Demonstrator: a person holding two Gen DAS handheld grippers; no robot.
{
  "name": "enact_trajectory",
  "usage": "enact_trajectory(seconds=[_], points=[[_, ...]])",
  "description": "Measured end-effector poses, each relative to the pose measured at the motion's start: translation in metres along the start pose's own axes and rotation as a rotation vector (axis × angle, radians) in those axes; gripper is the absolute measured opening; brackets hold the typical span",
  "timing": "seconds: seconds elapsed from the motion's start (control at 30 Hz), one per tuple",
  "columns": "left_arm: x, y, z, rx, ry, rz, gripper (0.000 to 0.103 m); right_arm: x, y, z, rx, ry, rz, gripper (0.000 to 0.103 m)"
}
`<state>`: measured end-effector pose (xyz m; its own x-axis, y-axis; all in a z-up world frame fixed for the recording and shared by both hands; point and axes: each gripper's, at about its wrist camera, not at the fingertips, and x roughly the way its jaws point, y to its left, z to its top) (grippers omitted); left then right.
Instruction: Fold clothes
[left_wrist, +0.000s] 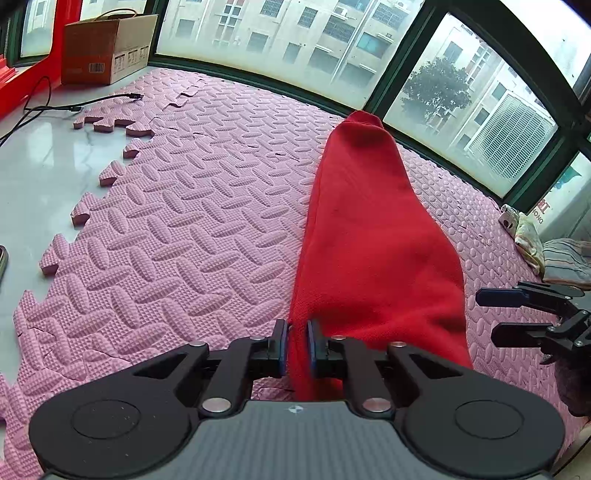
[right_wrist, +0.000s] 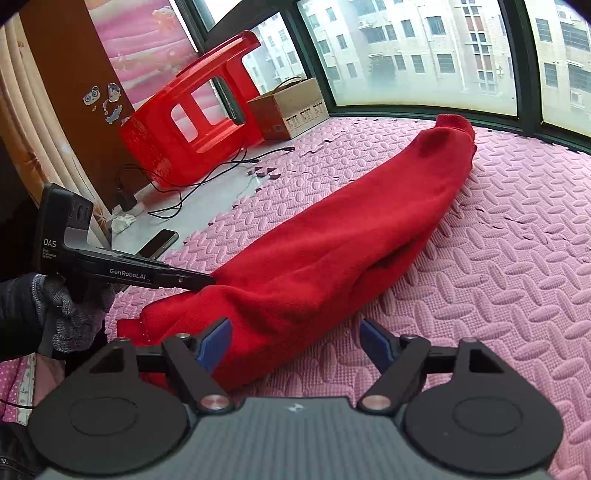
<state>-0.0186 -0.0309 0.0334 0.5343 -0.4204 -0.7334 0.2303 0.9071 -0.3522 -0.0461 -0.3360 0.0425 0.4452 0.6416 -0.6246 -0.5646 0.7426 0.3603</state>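
Red fleece garment (left_wrist: 369, 236) lies stretched in a long, narrow band across the pink foam mat (left_wrist: 192, 229), its far tip close to the mat's window edge and its near end bunched at the mat's near edge. Left gripper (left_wrist: 297, 343) has its jaws pinched narrow on that near end, cloth caught between the blue pads, lifting the edge a little, likely to keep the band taut and straight. Right gripper (right_wrist: 295, 341) hangs with jaws wide, straddling the garment's near edge, nothing held. I'd judge it's lining up for a second grip, though whether this band is a fold half made or being smoothed out, I can't tell.

Around it: a red stool (right_wrist: 192, 110) tipped on its side and a box (right_wrist: 291, 107) by the mat's far left corner, cables (right_wrist: 207, 184) and a phone (right_wrist: 159, 242) on the bare floor beyond the mat's jagged left edge. More cloth (left_wrist: 546, 247) heaps at the right edge. Nothing lies on the mat beside the band, so folding room looks free.
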Motion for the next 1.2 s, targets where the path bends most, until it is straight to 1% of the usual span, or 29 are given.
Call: enact_trajectory(seconds=[0.1, 0.17, 0.27, 0.4, 0.53, 0.7, 0.77, 0.83, 1.07, 1.13, 1.2], points=[[0.001, 0.000, 0.001, -0.012, 0.007, 0.010, 0.016, 0.008, -0.012, 0.009, -0.022, 0.000, 0.051, 0.080], [0.001, 0.000, 0.002, -0.018, 0.011, 0.015, 0.017, 0.013, -0.020, 0.015, -0.024, -0.004, 0.089, 0.084], [0.002, -0.001, 0.002, -0.023, 0.015, 0.020, 0.017, 0.022, -0.031, 0.023, -0.033, -0.004, 0.136, 0.084], [0.003, -0.005, 0.004, -0.012, 0.025, 0.036, 0.017, 0.033, -0.042, 0.034, -0.054, 0.001, 0.165, 0.084], [0.005, -0.005, 0.006, -0.015, 0.032, 0.037, 0.017, 0.045, -0.051, 0.042, -0.074, 0.019, 0.219, 0.085], [0.007, -0.005, 0.006, -0.030, 0.035, 0.039, 0.019, 0.063, -0.062, 0.044, -0.047, 0.056, 0.344, 0.086], [0.007, -0.005, 0.005, -0.036, 0.035, 0.041, 0.019, 0.068, -0.066, 0.045, -0.043, 0.072, 0.392, 0.089], [0.007, -0.005, 0.006, -0.040, 0.036, 0.045, 0.019, 0.067, -0.065, 0.044, -0.063, 0.091, 0.430, 0.090], [0.008, -0.006, 0.006, -0.052, 0.039, 0.058, 0.022, 0.055, -0.065, 0.047, -0.218, 0.219, 0.478, 0.091], [0.008, -0.007, 0.006, -0.052, 0.041, 0.062, 0.023, 0.057, -0.065, 0.052, -0.232, 0.223, 0.498, 0.091], [0.009, -0.008, 0.007, -0.047, 0.042, 0.065, 0.023, 0.065, -0.068, 0.054, -0.213, 0.231, 0.511, 0.091]])
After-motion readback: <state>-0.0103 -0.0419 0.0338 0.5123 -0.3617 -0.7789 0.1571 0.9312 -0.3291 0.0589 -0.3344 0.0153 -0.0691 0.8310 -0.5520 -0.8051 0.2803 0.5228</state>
